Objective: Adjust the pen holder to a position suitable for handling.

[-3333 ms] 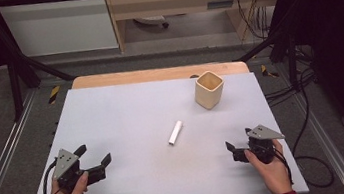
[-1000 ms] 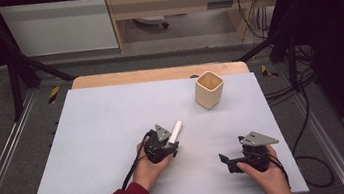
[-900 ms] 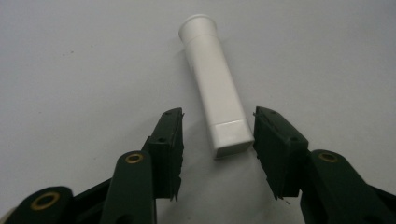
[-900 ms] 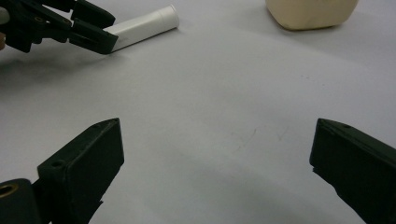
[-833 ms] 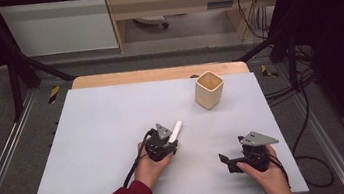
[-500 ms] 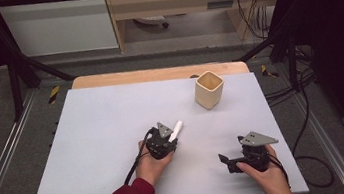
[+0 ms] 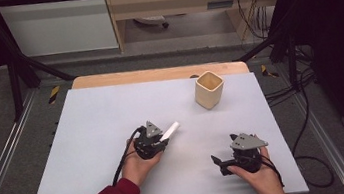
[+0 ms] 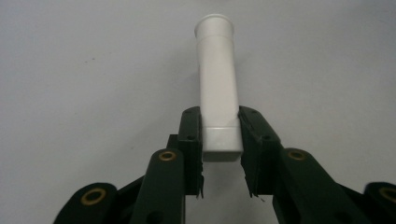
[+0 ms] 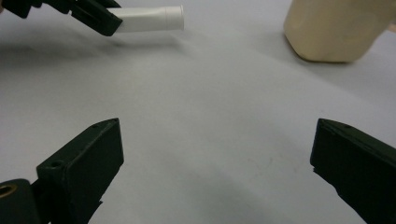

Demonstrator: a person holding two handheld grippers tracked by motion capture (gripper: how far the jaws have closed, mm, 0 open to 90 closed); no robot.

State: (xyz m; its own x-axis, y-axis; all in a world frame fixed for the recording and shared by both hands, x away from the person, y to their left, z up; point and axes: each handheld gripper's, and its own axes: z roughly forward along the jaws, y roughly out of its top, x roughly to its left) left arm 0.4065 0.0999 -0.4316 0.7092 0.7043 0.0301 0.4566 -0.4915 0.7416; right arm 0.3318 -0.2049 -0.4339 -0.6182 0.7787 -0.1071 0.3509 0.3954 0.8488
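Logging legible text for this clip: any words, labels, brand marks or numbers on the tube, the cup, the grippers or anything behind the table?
No text can be read.
White tube, held in the left hand-held gripper: plain, no print.
Beige cup: no marking visible.
Right hand-held gripper: bare black jaws, no lettering.
Blue-grey label on the shelf edge behind the table: too small and blurred to read.
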